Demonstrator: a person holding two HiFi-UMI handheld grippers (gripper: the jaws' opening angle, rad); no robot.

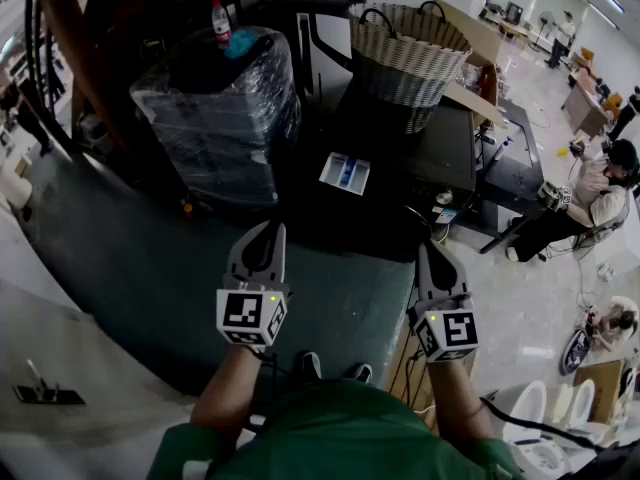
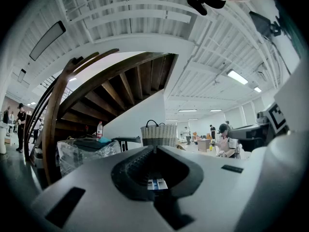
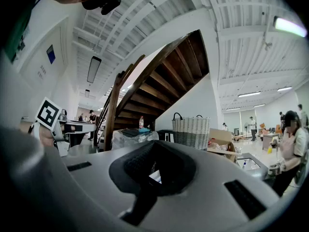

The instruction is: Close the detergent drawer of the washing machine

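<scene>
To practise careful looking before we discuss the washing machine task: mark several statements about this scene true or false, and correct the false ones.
1. The detergent drawer is pulled out. True.
2. The left gripper is clamped on the drawer. False: its jaws are together on nothing, and it is held apart from the drawer.
3. A wicker basket with handles stands beyond the drawer. True.
4. The red-capped bottle lies on the floor. False: it stands upright on a plastic-wrapped bundle.
5. The right gripper has its jaws wide apart. False: they are together, holding nothing.
</scene>
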